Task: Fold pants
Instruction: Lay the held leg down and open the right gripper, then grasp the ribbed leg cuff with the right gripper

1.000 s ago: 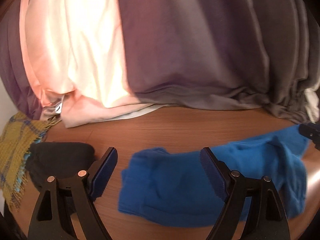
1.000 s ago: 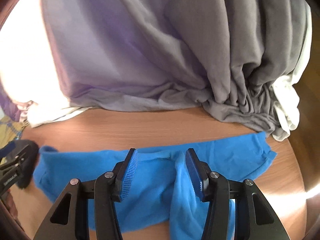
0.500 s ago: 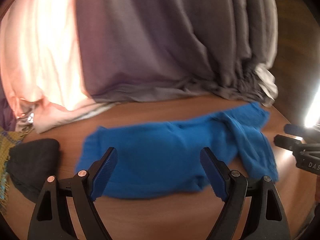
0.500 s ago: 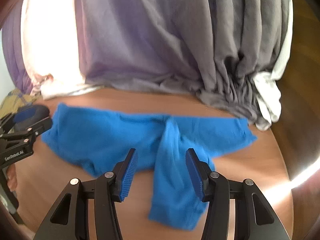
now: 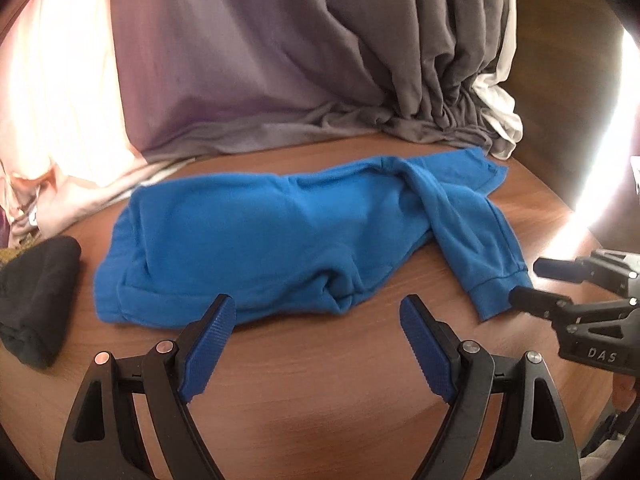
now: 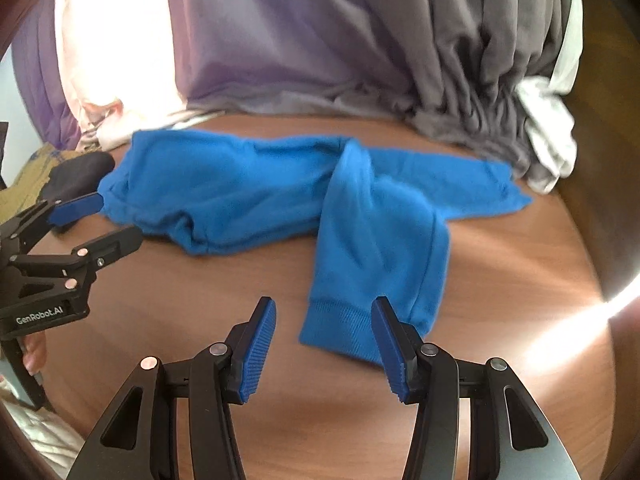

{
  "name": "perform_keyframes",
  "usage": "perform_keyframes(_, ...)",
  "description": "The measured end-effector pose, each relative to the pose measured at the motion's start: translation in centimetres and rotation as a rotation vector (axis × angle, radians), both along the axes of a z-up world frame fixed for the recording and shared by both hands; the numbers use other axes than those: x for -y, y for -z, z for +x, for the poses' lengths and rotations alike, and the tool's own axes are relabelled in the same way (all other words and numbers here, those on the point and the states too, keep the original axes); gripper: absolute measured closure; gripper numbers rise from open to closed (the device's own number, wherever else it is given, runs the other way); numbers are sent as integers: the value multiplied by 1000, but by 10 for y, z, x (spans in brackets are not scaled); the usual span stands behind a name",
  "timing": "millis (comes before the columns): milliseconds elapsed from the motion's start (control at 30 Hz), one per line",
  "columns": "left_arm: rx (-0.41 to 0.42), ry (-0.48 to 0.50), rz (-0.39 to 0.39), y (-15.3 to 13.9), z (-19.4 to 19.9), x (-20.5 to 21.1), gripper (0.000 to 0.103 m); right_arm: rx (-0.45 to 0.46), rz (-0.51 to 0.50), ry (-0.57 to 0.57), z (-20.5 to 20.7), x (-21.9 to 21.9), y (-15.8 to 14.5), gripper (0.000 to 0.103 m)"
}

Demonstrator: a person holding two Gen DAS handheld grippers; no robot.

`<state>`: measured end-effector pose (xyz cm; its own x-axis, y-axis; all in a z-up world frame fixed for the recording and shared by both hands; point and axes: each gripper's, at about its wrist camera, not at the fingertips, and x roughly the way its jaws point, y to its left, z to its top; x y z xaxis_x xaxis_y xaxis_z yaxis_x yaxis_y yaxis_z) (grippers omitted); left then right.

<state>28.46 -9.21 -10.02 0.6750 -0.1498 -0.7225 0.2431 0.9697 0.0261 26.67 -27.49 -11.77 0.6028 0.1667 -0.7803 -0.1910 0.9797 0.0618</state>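
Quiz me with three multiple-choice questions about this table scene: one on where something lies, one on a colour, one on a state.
1. Where is the black cloth, seen from the left wrist camera?
A. left of the pants
B. on top of the pants
C. right of the pants

2. What colour are the pants?
A. red
B. blue
C. green

3. What is the right gripper doing?
A. clamping the pants
C. holding the black cloth
B. open, holding nothing

Answers: 1 A, it lies beside their left end. 2 B, plainly bright blue. 3 B, its pads touch no cloth.

Black tongs (image 5: 316, 322), ribbed blue pads (image 6: 260, 350), silver rivets, seemingly "GenRobot.AI" lettering.
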Motion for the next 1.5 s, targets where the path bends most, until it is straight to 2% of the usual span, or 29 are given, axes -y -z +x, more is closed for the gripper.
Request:
perform_keyframes(100, -26, -1, -2, 7, 3, -1, 19, -40, 21, 7, 3, -1, 13, 53)
perform_keyframes(267, -51, 1, 8, 18, 7, -1, 19, -70, -30, 11, 11, -4, 30, 53)
perform_keyframes(867, -85, 7, 25, 29, 22, 6, 19, -101, -62, 4, 27, -7, 46, 53)
perform_keyframes(933, -89, 10, 25, 30, 24, 7, 19, -91, -69, 7, 27, -7, 46, 64)
perform_keyframes(1067, -92, 19, 28, 31, 24, 10, 20, -81, -76, -2, 28, -8, 46, 75)
perform_keyframes(1133, -91, 24, 31, 30, 23, 12, 20, -73, -76, -15, 28, -8, 47, 86)
perform_keyframes(1233, -87, 29, 32, 28, 23, 14, 21, -75, -60, -19, 30, -6, 46, 91)
perform_keyframes(1367, -71, 31, 23, 22, 24, 18, 21, -93, 14, 5, 32, 6, 39, 93)
perform_keyframes(1500, -47, 33, 5, 12, 29, 23, 21, -27, 38, 17, 27, 11, 11, 93)
